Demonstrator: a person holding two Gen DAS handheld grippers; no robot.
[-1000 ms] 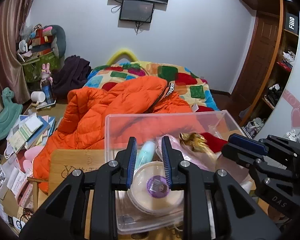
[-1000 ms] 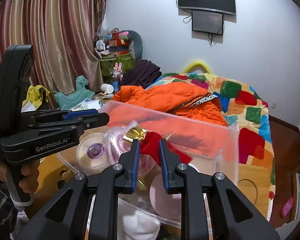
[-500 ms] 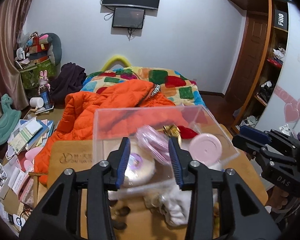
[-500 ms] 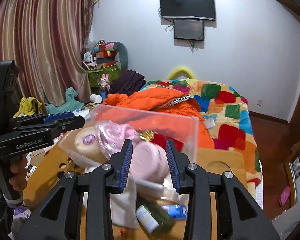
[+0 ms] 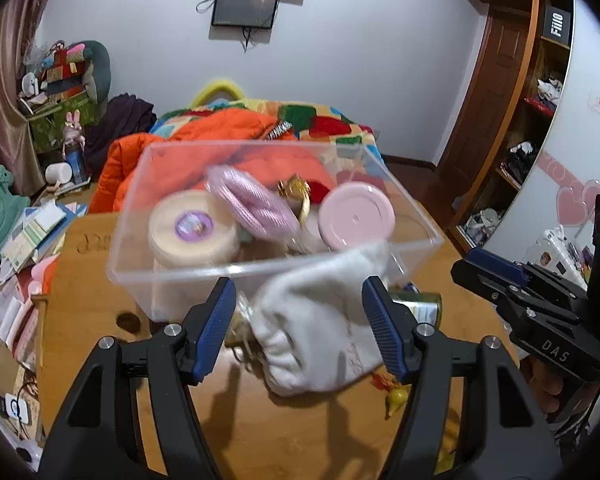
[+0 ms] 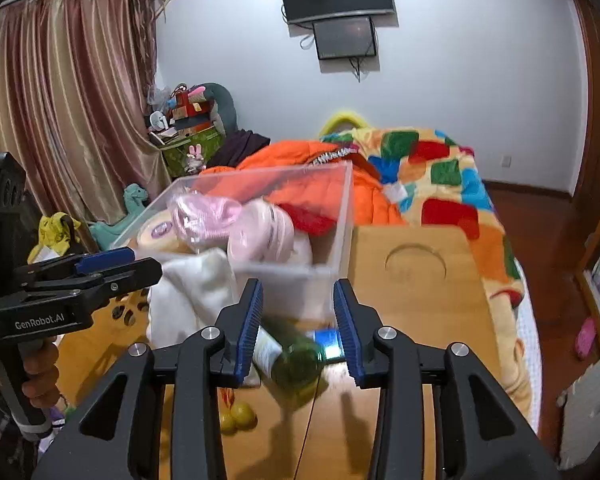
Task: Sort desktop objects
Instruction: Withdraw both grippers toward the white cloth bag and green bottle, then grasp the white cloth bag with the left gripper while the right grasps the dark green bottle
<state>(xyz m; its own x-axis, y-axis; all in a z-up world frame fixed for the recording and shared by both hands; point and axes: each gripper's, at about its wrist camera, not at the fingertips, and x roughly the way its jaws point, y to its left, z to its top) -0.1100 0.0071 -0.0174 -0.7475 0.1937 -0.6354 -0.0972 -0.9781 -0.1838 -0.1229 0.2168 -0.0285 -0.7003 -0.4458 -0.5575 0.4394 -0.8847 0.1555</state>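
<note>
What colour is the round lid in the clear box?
Pale pink round plastic lid; clearest in the left wrist view.

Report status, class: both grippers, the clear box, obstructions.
Left gripper open, jaws just widening, white cloth pouch ahead. Right gripper open over green glass bottle. Clear plastic box full. Nothing blocking.

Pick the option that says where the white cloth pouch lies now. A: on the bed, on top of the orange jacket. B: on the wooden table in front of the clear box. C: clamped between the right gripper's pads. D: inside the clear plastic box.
B: the white cloth pouch lies on the wooden table, just in front of the clear box.
</note>
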